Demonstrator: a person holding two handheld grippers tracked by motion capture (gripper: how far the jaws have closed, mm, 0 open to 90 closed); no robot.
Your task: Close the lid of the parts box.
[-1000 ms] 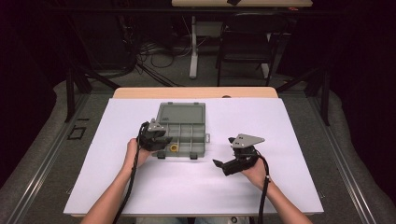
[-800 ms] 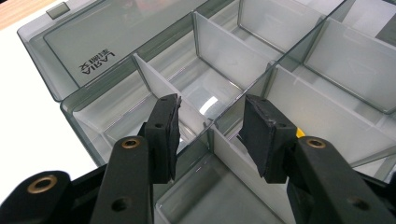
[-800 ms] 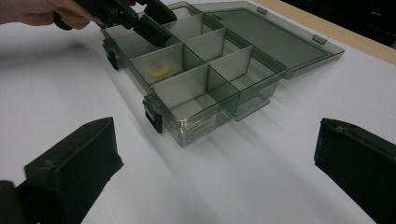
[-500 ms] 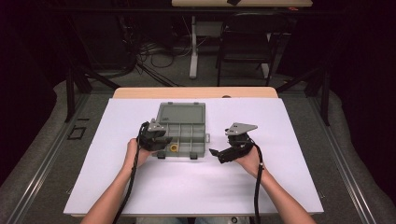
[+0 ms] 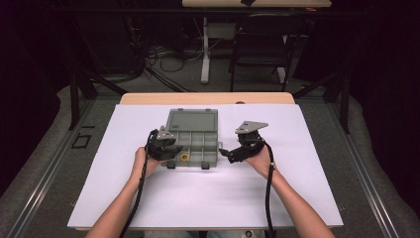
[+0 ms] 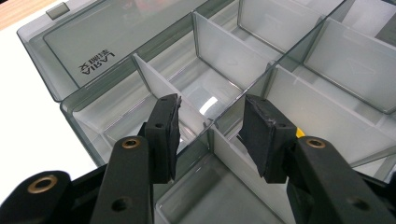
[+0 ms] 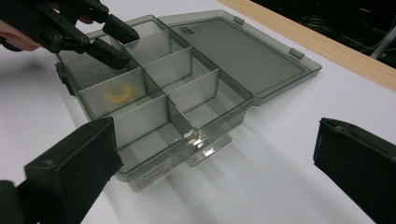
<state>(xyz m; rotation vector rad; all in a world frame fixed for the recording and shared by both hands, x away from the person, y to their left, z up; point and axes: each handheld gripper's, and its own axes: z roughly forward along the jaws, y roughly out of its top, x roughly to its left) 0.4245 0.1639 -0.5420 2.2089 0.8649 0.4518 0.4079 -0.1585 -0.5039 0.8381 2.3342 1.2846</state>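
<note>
Your right gripper (image 5: 225,152) has moved closer to the smoky-grey clear plastic compartment box (image 5: 193,135) | jaws open, empty | left gripper (image 6: 210,130) jaws part-open astride a box divider, gripping nothing.

Bare table (image 5: 297,198) around organizer box (image 5: 198,144)

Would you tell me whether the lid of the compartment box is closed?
No, the lid lies folded flat open on the table behind the box, leaving its compartments uncovered.

Left claw (image 6: 210,135) part-open, right claw (image 7: 215,172) wide.
</note>
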